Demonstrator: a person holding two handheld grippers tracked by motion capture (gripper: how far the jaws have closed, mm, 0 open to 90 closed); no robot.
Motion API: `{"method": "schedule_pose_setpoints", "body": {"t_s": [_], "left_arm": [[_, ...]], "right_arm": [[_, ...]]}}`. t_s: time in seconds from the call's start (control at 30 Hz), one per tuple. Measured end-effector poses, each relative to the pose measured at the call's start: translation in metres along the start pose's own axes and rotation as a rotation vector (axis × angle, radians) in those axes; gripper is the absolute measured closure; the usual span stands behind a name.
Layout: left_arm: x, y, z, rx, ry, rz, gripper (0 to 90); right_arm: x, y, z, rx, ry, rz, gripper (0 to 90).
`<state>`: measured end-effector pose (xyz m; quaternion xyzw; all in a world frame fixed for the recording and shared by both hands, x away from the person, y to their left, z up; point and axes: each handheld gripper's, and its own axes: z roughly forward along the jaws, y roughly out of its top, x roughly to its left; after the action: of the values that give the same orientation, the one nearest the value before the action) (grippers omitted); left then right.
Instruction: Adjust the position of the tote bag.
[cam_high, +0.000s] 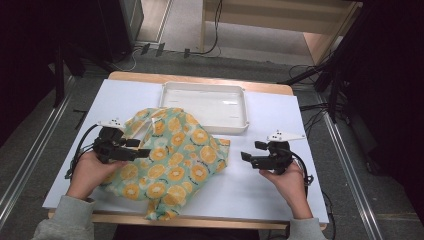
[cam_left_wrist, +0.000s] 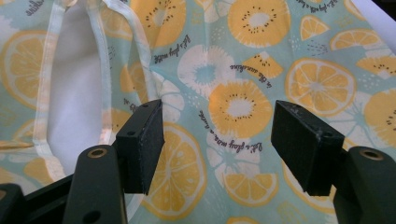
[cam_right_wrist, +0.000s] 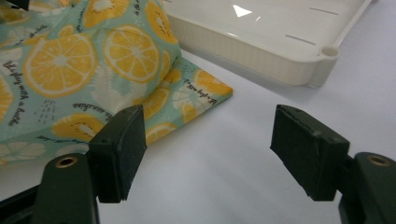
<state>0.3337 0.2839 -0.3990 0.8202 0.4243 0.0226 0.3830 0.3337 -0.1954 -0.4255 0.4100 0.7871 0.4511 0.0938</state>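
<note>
One cloth (cam_high: 172, 160), printed with orange slices, lay crumpled at the table's (cam_high: 260, 185) centre-left, its far edge touching one white tray (cam_high: 205, 102) at 12 o'clock. Two grippers were there: the left gripper (cam_high: 142, 149), jaws spread, hovered over the cloth at 9 o'clock; the right gripper (cam_high: 250, 152), jaws also spread, hung empty over bare white tabletop at 3 o'clock. Grey floor and cables (cam_high: 210, 47) lay beyond.

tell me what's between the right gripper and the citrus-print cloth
Nothing: bare white table separates the right gripper from the cloth, seen in the high view.
</note>
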Motion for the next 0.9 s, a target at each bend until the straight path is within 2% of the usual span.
{"method": "schedule_pose_setpoints", "body": {"t_s": [0.1, 0.2, 0.3, 0.4, 0.57, 0.9], "left_arm": [[0.001, 0.0, -0.001, -0.006, -0.004, 0.002, 35.2], [0.003, 0.003, -0.003, -0.005, 0.007, 0.011, 33.7], [0.007, 0.003, -0.007, -0.016, 0.01, 0.007, 33.5], [0.009, 0.003, -0.008, -0.014, 0.014, 0.0, 33.5], [0.009, 0.003, -0.009, -0.022, 0.014, -0.002, 33.4], [0.008, 0.003, -0.012, -0.017, 0.017, 0.003, 33.4]], "right_arm": [[0.001, 0.0, -0.001, 0.002, 0.017, 0.0, 29.5], [0.003, 0.0, -0.001, 0.015, 0.005, -0.028, 32.5], [0.007, 0.0, -0.003, 0.002, 0.013, -0.036, 34.6], [0.01, -0.001, -0.003, 0.004, 0.015, -0.047, 34.8], [0.012, -0.002, 0.0, 0.041, 0.024, -0.053, 35.0], [0.014, -0.002, 0.001, 0.04, 0.028, -0.07, 35.4]]}}
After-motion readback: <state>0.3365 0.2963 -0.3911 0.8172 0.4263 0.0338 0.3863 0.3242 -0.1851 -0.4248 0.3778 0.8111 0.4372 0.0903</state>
